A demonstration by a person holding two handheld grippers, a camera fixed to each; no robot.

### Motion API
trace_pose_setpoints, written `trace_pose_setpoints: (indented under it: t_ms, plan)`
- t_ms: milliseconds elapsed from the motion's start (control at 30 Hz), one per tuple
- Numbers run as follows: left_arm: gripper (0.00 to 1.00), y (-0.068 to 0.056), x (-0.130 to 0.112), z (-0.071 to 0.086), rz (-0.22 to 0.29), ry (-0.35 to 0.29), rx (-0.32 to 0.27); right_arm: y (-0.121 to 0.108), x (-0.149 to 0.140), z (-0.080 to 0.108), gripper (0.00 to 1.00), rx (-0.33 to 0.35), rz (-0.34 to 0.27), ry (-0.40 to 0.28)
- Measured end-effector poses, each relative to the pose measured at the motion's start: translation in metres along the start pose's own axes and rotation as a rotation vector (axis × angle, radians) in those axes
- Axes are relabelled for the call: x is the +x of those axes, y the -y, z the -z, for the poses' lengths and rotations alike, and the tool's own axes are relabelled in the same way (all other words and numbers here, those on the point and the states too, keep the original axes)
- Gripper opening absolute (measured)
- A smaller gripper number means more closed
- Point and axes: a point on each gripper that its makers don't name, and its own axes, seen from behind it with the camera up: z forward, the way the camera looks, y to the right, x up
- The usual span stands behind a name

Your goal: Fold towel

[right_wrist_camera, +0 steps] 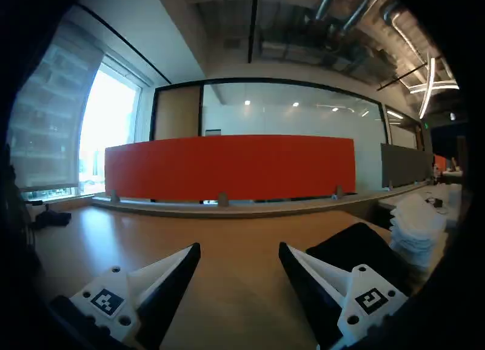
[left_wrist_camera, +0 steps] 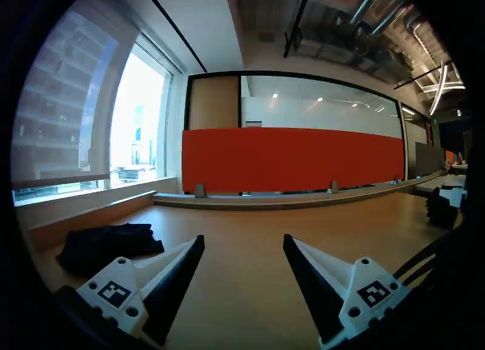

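In the left gripper view, a dark towel [left_wrist_camera: 109, 244] lies crumpled on the wooden desk [left_wrist_camera: 242, 216]. It sits at the far left below the window [left_wrist_camera: 136, 131], just beyond the left finger of the left tongs [left_wrist_camera: 242, 238], which stand open and empty. A red partition [left_wrist_camera: 291, 159] runs along the desk's far edge. In the right gripper view, the right tongs [right_wrist_camera: 239, 247] are spread apart, holding nothing. Behind their right finger lies a flat black item [right_wrist_camera: 364, 241], with a stack of white folded cloths [right_wrist_camera: 418, 225] just beside it.
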Motion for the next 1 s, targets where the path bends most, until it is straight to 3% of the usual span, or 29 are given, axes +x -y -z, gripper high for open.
trace_pose_setpoints:
  t_ms: [1000]
  plan:
    - [0.96,0.0003,0.0005,-0.0001,-0.001,0.000,0.000,-0.0011,-0.0016,-0.0004,1.00,-0.002,0.017,-0.002]
